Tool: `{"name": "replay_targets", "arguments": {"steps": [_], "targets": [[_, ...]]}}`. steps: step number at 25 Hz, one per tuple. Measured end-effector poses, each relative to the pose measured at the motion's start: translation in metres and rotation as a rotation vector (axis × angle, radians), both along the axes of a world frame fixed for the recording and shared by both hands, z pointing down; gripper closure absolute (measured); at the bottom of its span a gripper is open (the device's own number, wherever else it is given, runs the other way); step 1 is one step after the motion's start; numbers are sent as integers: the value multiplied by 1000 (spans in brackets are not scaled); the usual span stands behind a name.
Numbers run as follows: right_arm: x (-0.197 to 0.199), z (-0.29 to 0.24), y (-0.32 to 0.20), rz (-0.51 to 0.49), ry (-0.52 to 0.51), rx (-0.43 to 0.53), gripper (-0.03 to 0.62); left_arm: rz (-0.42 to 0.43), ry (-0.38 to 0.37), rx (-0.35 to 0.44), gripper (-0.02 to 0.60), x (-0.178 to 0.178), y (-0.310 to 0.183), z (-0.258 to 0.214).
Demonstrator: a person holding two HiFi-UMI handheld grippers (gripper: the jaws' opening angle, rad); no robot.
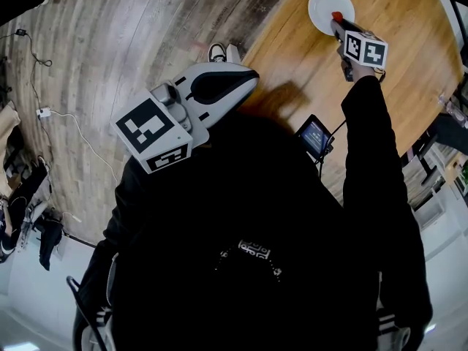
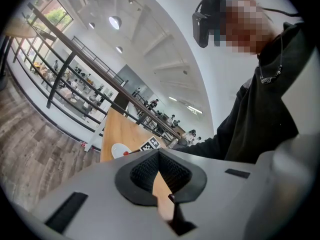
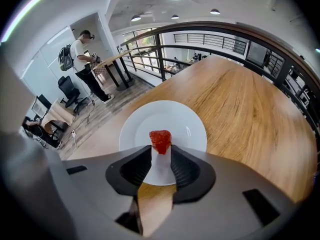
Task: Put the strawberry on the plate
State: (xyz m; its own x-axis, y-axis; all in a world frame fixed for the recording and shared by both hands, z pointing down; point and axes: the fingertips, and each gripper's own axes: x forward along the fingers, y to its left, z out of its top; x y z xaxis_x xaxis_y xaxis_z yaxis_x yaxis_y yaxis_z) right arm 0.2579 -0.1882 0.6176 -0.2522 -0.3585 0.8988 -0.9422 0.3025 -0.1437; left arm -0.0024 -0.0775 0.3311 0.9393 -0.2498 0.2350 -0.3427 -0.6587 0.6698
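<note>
A red strawberry (image 3: 160, 140) sits pinched between the tips of my right gripper (image 3: 160, 147), which is shut on it. Under it lies a round white plate (image 3: 138, 126) on the wooden table (image 3: 250, 114); whether the berry touches the plate I cannot tell. In the head view the right gripper (image 1: 338, 23) reaches to the plate (image 1: 322, 4) at the table's far end, the strawberry (image 1: 337, 16) at its tip. My left gripper (image 1: 248, 75) is held close to the body, away from the table, shut and empty. In its own view the left gripper (image 2: 159, 153) has its jaws meeting.
A small screen device (image 1: 316, 135) hangs at the person's waist by the table edge. Cables and a plug (image 1: 44, 112) lie on the wooden floor at left. A person with a backpack (image 3: 82, 54) stands beyond the table. A dark railing (image 3: 260, 49) runs along its far side.
</note>
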Motion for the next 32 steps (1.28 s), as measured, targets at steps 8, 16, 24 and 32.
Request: {"name": "replay_targets", "arguments": {"steps": [8, 16, 24, 32], "targets": [[-14, -14, 6, -28, -29, 31, 399, 9, 5, 13, 581, -2, 11, -4], [-27, -55, 7, -45, -15, 92, 362, 53, 16, 57, 581, -8, 14, -30], [0, -79, 21, -7, -6, 142, 338, 148, 17, 130, 581, 8, 9, -43], [27, -127, 49, 60, -31, 211, 339, 230, 8, 217, 581, 30, -1, -67]]}}
